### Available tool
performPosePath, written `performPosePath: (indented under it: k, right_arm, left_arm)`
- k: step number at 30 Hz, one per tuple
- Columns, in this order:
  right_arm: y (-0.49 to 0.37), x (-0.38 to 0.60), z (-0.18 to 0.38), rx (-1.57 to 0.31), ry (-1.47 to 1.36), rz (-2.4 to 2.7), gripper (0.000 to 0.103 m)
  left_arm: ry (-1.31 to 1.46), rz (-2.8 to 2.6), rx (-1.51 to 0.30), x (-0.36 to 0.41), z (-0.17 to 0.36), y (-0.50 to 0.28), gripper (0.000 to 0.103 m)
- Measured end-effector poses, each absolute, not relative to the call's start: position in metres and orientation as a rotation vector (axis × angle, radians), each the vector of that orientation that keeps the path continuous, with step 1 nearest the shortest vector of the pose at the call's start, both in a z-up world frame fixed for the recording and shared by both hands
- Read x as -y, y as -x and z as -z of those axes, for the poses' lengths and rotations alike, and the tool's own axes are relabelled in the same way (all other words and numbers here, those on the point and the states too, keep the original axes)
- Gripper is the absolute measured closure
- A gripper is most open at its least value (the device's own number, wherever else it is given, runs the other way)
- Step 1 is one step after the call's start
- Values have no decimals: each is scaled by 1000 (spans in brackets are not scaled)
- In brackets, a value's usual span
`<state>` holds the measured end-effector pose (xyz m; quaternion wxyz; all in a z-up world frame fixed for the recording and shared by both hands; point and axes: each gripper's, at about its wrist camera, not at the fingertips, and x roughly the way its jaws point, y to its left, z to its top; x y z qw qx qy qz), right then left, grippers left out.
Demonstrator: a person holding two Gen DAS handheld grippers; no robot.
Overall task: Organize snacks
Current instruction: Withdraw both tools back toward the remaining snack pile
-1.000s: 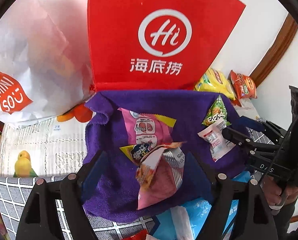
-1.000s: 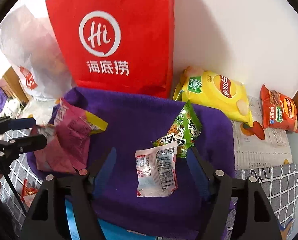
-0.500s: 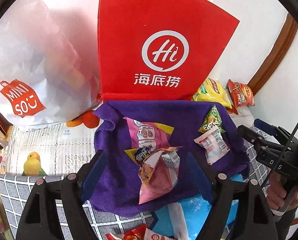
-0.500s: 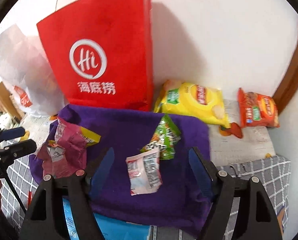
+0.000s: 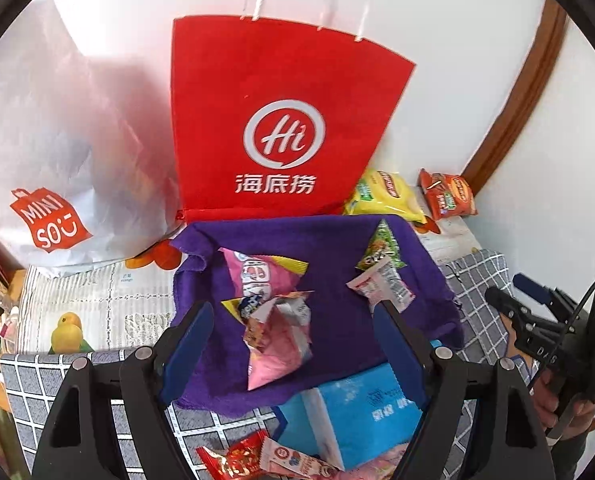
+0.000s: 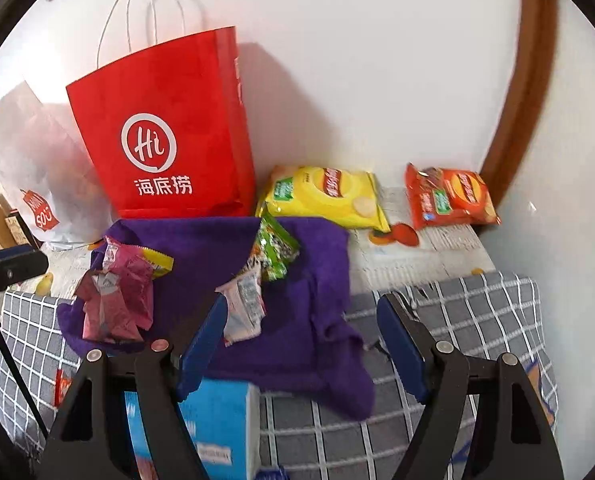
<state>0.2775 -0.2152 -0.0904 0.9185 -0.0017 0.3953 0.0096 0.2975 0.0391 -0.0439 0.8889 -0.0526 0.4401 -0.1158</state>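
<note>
Broadly, setting: snacks lie on a purple towel (image 5: 337,308) spread over a checked grey cloth (image 6: 477,320) by a white wall.
Left gripper (image 5: 293,344): jaws wide apart, nothing between the pads; it hangs above the towel's near edge, over the pink packets.
Right gripper (image 6: 301,344): jaws wide, nothing gripped; it hangs above the towel's right edge and the checked cloth.
Pink snack packets (image 5: 273,320): crumpled pile on the towel's left half, one with a yellow corner.
White packet (image 6: 243,308): near the towel's middle, touching the green packet (image 6: 275,250) behind it.
Yellow chip bag (image 6: 325,194): off the towel, at the wall, just beside the red paper bag (image 6: 165,128).
Orange chip bag (image 6: 449,196): in the far right corner, apart from the yellow one.
White plastic bag (image 5: 57,152): left of the red bag.
Blue box (image 5: 357,412): at the towel's near edge.
Red wrapper (image 5: 237,456): beside the box, nearest the left camera.
</note>
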Motion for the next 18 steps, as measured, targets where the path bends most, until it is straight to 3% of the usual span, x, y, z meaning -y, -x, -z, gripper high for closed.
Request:
performPosePath:
  k: [18]
  right_arm:
    - [-207, 258, 133, -894, -51, 55, 26]
  left_arm:
    - [117, 281, -879, -33, 25, -281, 22]
